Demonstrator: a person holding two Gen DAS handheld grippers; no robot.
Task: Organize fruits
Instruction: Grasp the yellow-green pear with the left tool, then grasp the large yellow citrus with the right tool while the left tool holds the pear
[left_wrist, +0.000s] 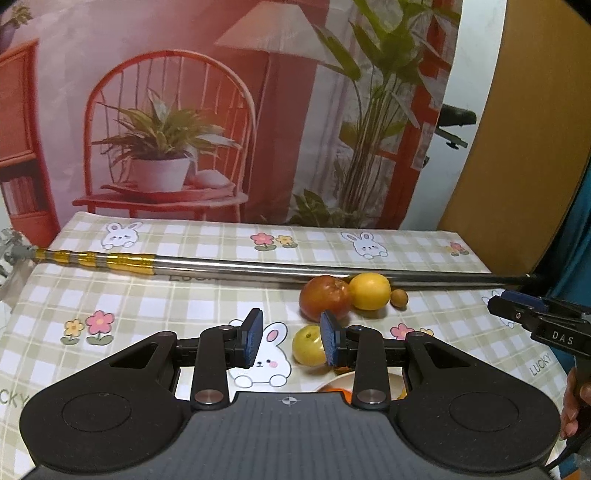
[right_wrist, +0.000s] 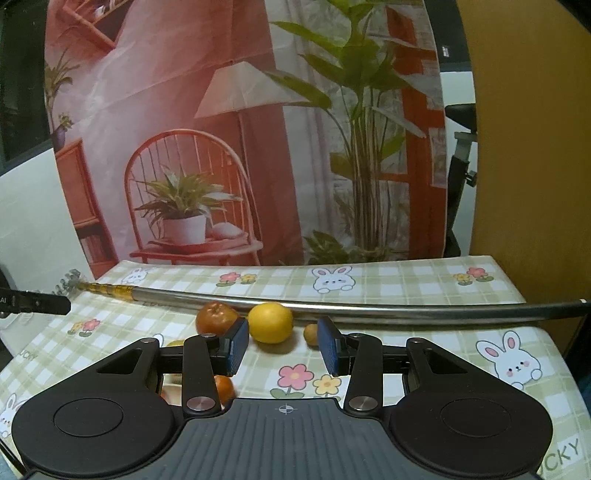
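A desk under a checked cloth (left_wrist: 155, 295) printed with rabbits and flowers carries the fruit. A long metal pole (left_wrist: 258, 266) with yellow bands at one end lies across the desk near its far edge, from side to side, and the fruit sits just on the near side of it. A red apple (left_wrist: 324, 297) and a yellow orange (left_wrist: 369, 291) touch each other right against the pole, with a small brown fruit (left_wrist: 399, 298) just beside the orange. A yellow-green fruit (left_wrist: 309, 345) lies nearer, apart from that group. Towards the near edge, a white plate (left_wrist: 334, 380) with orange fruit on it is mostly hidden behind the left gripper's body.

The left gripper (left_wrist: 291, 339) hangs above the desk, its blue-padded fingers (left_wrist: 253, 339) set at a narrow gap with nothing between them; the yellow-green fruit shows behind the right-hand finger. The right gripper (right_wrist: 282, 345) likewise hovers with narrow, empty fingers (right_wrist: 236, 345), looking at the orange and the small brown fruit beyond. Its tip also shows at the right edge of the left view.

Behind the far edge hangs a printed backdrop (left_wrist: 221, 110) of a red chair, lamp and plants.
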